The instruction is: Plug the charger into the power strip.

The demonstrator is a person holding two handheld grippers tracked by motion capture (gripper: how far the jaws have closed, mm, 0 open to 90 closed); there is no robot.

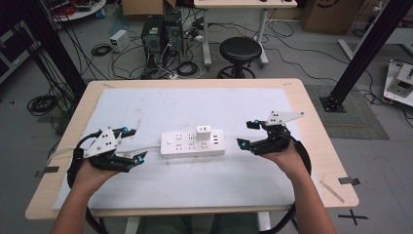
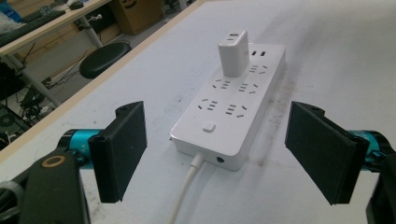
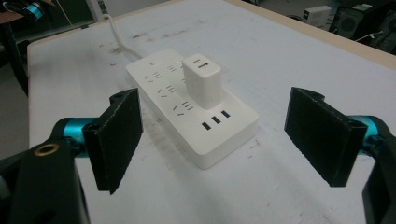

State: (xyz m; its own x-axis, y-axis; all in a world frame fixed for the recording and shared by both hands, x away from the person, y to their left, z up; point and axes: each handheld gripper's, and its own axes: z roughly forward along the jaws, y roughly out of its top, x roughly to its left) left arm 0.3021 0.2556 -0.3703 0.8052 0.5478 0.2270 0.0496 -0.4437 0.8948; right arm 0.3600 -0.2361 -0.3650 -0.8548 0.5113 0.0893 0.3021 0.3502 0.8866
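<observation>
At centre frame of the high view, the power strip (image 1: 193, 142) lies flat on the table (image 1: 311, 146) with a charger (image 1: 202, 131) plugged upright into it, the left hand-held gripper (image 1: 135, 144) just off its cord end and the right hand-held gripper (image 1: 247, 133) just off its other end, both with jaws wide apart and holding nothing. Should the charger be pulled while the strip is unpinned, the strip would probably lift or skid with it; a tilted pull could jam the prongs.

A lab: computer towers (image 1: 160, 33), tangled floor cables (image 1: 187, 68), black frame struts (image 1: 363, 48) and a stool (image 1: 239, 51).
</observation>
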